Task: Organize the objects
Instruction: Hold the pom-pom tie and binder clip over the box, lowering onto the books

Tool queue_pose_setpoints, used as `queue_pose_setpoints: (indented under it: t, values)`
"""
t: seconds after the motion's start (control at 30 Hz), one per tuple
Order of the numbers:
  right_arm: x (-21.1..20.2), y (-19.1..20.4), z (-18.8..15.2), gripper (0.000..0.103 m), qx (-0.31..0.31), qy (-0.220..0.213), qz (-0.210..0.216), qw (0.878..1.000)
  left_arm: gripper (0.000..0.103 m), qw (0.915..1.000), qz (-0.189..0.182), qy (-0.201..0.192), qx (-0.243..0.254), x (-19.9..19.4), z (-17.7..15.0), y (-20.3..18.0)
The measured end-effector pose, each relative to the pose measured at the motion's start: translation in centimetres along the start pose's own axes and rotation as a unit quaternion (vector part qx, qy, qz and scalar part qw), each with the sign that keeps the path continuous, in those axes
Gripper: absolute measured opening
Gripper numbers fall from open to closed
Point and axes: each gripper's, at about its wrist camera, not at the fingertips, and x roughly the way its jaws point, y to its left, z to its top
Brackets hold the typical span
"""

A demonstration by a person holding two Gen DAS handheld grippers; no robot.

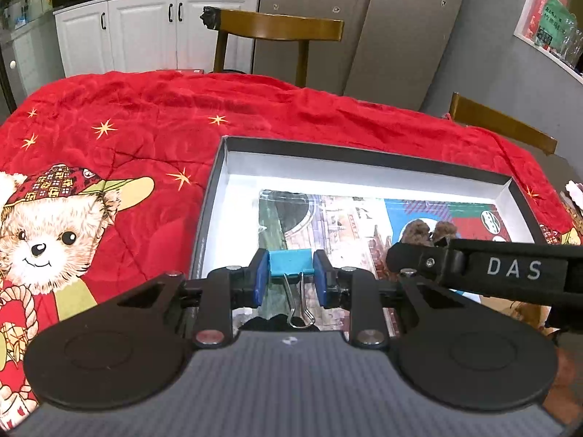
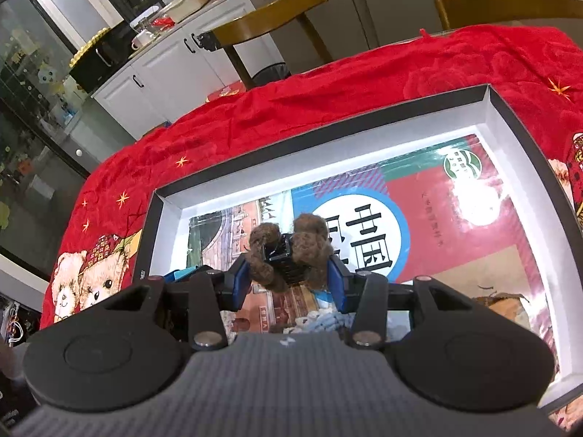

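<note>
A shallow black box with white inner walls (image 1: pixel 218 189) (image 2: pixel 328 138) lies on the red bear-print quilt. A colourful book (image 1: pixel 346 225) (image 2: pixel 437 218) covers its floor. My left gripper (image 1: pixel 291 273) is shut on a blue binder clip (image 1: pixel 291 263), its wire handles hanging toward the camera, above the box's near left part. My right gripper (image 2: pixel 289 273) is shut on a furry brown hair claw clip (image 2: pixel 288 255) over the book. In the left wrist view the right gripper's black arm marked DAS (image 1: pixel 510 269) reaches in from the right, with the brown clip (image 1: pixel 430 233) at its tip.
The red quilt (image 1: pixel 127 134) (image 2: pixel 255 109) covers the table around the box. Two wooden chairs (image 1: pixel 280 29) (image 1: pixel 499 123) stand behind the table. White cabinets (image 1: pixel 145 32) and a grey fridge (image 1: pixel 364 18) line the back. Something light blue (image 2: pixel 328 322) lies in the box under my right gripper.
</note>
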Motion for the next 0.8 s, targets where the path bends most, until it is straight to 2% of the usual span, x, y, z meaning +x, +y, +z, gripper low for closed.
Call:
queue_pose_setpoints:
  t: [0.57, 0.8]
  values:
    - [0.2, 0.2, 0.0, 0.049, -0.006, 0.022, 0.017, 1.0, 0.031, 0.9997, -0.011, 0.013, -0.02, -0.2, 0.6, 0.9]
    - [0.5, -0.1, -0.1, 0.049, 0.004, 0.027, 0.051, 0.998, 0.031, 0.999, -0.026, 0.022, -0.028, -0.3, 1.0, 1.6]
